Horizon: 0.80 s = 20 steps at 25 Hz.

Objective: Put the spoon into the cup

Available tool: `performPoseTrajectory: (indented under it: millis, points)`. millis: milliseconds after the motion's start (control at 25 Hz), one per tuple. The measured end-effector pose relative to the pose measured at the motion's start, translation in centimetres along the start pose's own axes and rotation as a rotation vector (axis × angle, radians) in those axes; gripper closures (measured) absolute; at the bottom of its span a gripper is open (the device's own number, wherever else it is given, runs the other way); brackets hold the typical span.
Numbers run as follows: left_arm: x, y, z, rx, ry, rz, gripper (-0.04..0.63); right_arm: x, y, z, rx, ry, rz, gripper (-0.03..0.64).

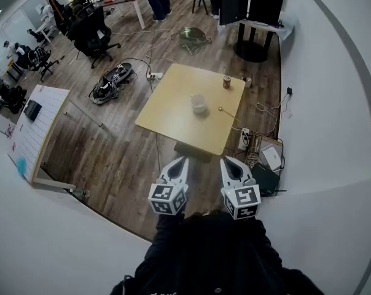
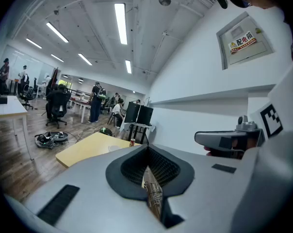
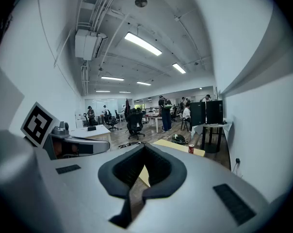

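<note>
A white cup (image 1: 199, 103) stands near the middle of the square yellow table (image 1: 167, 112). The spoon (image 1: 227, 112) lies flat on the table just right of the cup, apart from it. Both grippers hang in the air in front of the table's near edge, well short of it and side by side. My left gripper (image 1: 183, 160) (image 2: 147, 148) is shut with nothing between its fingers, and my right gripper (image 1: 226, 160) (image 3: 144, 147) is likewise shut and empty. The left gripper view shows the cup (image 2: 114, 148) far off on the table (image 2: 83, 149).
A red can (image 1: 226, 82) (image 2: 132, 142) (image 3: 190, 149) stands at the table's far right corner. Cables and a power strip (image 1: 244, 139) lie on the floor right of the table, beside a white wall. A black stand with monitors (image 1: 250, 5) is behind, office chairs (image 1: 90, 32) at left.
</note>
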<state>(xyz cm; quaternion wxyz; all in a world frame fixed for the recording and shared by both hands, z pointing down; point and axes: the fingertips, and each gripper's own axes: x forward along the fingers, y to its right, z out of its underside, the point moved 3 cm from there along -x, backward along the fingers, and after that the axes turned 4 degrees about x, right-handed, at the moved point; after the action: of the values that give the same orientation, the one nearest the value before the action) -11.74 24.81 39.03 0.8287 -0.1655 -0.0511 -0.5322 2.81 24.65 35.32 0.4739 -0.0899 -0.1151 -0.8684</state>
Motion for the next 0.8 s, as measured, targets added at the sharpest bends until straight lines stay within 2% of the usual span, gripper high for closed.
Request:
performPoseTrajectory:
  millis: [400, 800]
  points:
    - [-0.8, -1.0, 1.1, -0.011, -0.018, 0.022, 0.561, 0.6, -1.1, 0.9, -0.021, -0.028, 0.028, 0.595]
    - [-2.2, -2.4, 4.2, -0.043, -0.059, 0.027, 0.561, 1.1, -2.7, 4.7, 0.06, -0.109, 0.05, 0.595]
